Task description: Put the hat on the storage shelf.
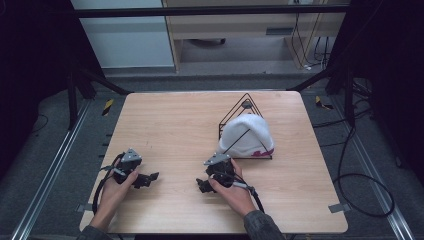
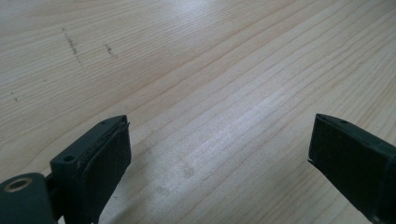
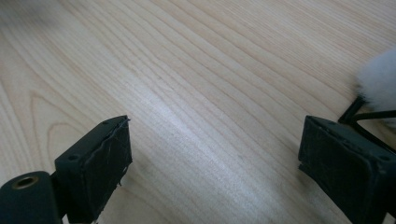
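Observation:
A white fluffy hat (image 1: 246, 136) with a pink mark near its rim hangs over a black wire pyramid stand (image 1: 244, 103) on the wooden table (image 1: 170, 125), right of centre. My right gripper (image 1: 203, 185) lies on the table just in front of the stand and left of it, open, with nothing between its jaws. In the right gripper view the gripper (image 3: 215, 122) faces bare wood, with a bit of the hat (image 3: 380, 79) and the stand's wire (image 3: 359, 112) at the right edge. My left gripper (image 1: 149, 178) rests at the front left, open and empty, over bare wood (image 2: 220, 120).
The table's front edge runs just behind both hands. Cables (image 1: 362, 185) trail on the floor to the right, and black frame struts (image 1: 100, 80) stand beyond the table's far corners. Bare wood spans the table's left half and middle.

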A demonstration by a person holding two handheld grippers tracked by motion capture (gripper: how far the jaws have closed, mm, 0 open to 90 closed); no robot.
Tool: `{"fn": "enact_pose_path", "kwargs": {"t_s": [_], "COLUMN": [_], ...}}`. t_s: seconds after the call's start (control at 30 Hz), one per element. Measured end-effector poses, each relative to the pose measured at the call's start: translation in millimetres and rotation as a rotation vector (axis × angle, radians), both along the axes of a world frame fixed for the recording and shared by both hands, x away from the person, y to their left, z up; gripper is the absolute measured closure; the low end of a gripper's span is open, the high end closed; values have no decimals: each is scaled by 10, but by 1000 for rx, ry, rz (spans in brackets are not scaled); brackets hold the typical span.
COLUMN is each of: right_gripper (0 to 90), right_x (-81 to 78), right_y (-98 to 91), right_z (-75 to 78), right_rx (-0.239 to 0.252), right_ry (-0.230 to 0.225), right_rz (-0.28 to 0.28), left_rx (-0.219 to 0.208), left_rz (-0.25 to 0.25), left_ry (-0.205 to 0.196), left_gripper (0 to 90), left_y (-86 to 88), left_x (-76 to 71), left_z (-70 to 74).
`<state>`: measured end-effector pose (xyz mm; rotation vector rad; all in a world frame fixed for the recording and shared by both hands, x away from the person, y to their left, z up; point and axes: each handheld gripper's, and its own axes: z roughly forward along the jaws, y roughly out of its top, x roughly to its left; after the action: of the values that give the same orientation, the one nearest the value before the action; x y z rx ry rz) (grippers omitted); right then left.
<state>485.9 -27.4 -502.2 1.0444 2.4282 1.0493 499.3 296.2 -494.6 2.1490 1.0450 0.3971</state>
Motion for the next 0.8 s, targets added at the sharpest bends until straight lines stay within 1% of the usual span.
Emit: {"fn": "enact_pose_path", "kwargs": {"t_s": [0.07, 0.1, 0.13, 0.2, 0.23, 0.27, 0.3, 0.33, 0.4, 0.43, 0.5, 0.53, 0.57, 0.6, 0.73, 0.8], "right_gripper": [95, 95, 92, 91, 88, 88, 85, 81, 70, 68, 68, 68, 67, 67, 67, 67], "right_x": [19, 20, 20, 21, 21, 21, 20, 15, 10, 8, 6, 3, -1, -1, -47, -118], "right_y": [7, 12, 13, 17, 25, 25, 33, 39, 46, 49, 50, 52, 53, 53, 27, -5], "right_z": [-24, -34, -41, -50, -64, -64, -70, -72, -86, -92, -92, -92, -91, -91, -96, -98], "right_rx": [-4, -3, -5, -8, -11, -11, -13, -14, -10, -7, -6, -6, -7, -7, -6, -3], "right_ry": [3, 5, 4, 3, -6, -6, -14, -15, -24, -30, -28, -27, -25, -25, -28, -27], "right_rz": [-16, -21, -19, -22, -30, -30, -31, -35, -38, -43, -41, -43, -45, -45, -28, -31], "left_rx": [21, 21, 12, 12, 9, 11, 36, 39, 38, 33, 25, 29, 29, 44, 45, 40], "left_rz": [-3, -3, 3, 7, 8, 6, 1, 2, 2, 7, 12, 9, 9, 7, 3, 5], "left_ry": [7, 7, 15, 17, 19, 18, 15, 9, 9, -1, -8, -24, -24, -35, -33, -34], "left_gripper": [52, 52, 51, 49, 48, 48, 47, 41, 28, 27, 27, 12, 7, 7, 0, 0], "left_y": [-2, -2, -13, -21, -32, -47, -63, -69, -77, -75, -74, -85, -85, -96, -97, -100], "left_x": [30, 30, 45, 48, 48, 47, 49, 48, 45, 46, 45, 39, 39, 32, 26, 27], "left_z": [-42, -42, -69, -74, -70, -65, -70, -80, -86, -93, -102, -123, -123, -133, -133, -137]}}
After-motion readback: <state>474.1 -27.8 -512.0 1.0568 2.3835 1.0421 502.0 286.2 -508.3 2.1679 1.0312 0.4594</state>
